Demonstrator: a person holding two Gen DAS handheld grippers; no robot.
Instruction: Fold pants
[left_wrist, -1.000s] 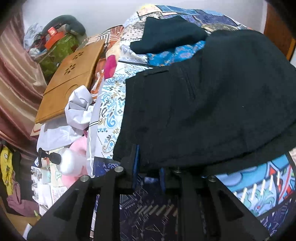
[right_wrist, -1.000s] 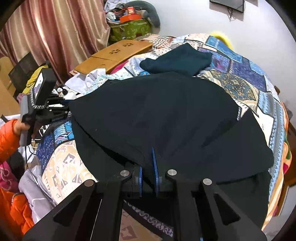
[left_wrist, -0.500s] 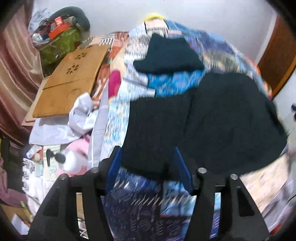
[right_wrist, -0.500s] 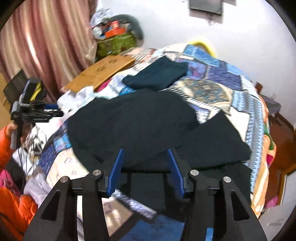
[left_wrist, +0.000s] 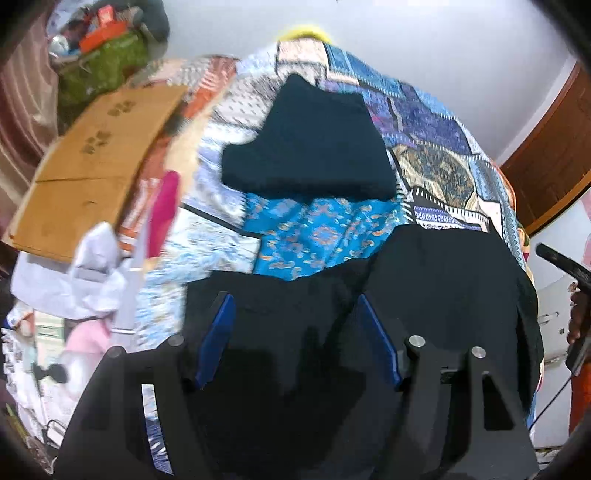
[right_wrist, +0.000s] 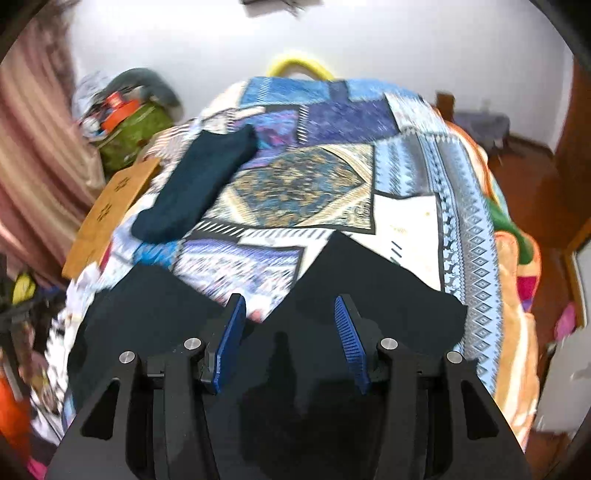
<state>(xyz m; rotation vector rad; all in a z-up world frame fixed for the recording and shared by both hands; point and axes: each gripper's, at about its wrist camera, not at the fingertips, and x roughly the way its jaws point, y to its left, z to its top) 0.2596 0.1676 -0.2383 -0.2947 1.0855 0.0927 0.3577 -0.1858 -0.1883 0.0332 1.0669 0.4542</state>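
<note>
On the patchwork bedspread, black pants lie under both open grippers.

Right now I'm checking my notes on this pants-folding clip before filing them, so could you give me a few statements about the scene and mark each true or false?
1. The black pants lie on a patterned patchwork bedspread. True.
2. The right hand-held gripper is clamped shut on the pants. False: its blue pads stand apart, nothing pinched between them.
3. A second dark folded garment lies farther up the bed, apart from the pants. True.
4. The left hand-held gripper grips a pant leg. False: its jaws are opening, and the pads press on no fabric.
5. A wooden board lies on top of the pants. False: it lies off to the side, near the curtain.
</note>
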